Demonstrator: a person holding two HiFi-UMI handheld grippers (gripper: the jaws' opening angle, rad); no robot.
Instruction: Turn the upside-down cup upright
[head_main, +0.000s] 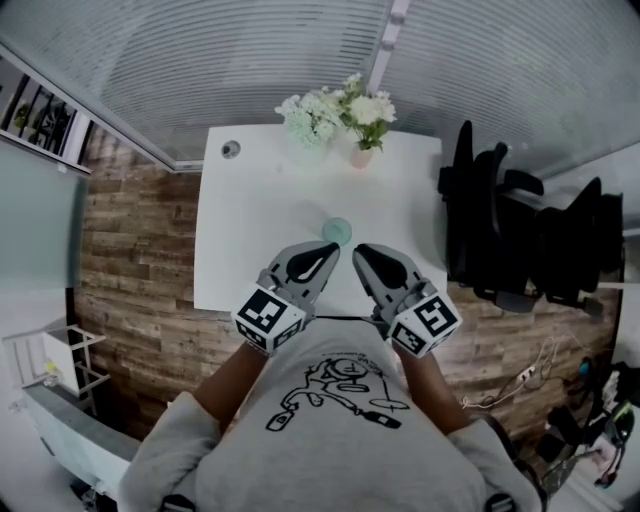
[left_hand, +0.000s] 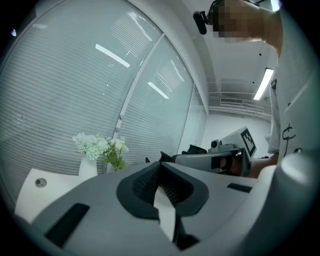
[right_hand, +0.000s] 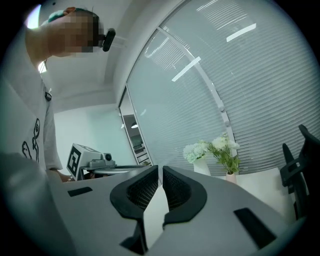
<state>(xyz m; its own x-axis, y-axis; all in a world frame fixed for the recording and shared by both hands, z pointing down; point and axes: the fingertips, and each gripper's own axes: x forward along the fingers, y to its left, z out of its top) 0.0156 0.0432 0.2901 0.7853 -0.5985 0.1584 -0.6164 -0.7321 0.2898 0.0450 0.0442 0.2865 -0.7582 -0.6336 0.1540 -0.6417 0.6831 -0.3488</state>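
Observation:
A small pale green cup (head_main: 337, 232) stands on the white table (head_main: 250, 240), just beyond both grippers' tips; which way up it stands I cannot tell from above. My left gripper (head_main: 331, 248) is held above the table's front edge with its jaws closed together and nothing between them (left_hand: 161, 167). Beside it, my right gripper (head_main: 359, 250) is likewise shut and empty (right_hand: 160, 170). Neither one touches the cup. Both gripper views look level toward the blinds, so the cup is hidden in them.
Two vases of white flowers (head_main: 340, 115) stand at the table's far edge, with a round cable hole (head_main: 231, 150) at the far left corner. Black office chairs (head_main: 500, 225) crowd the right side. Window blinds (head_main: 300, 50) run behind the table.

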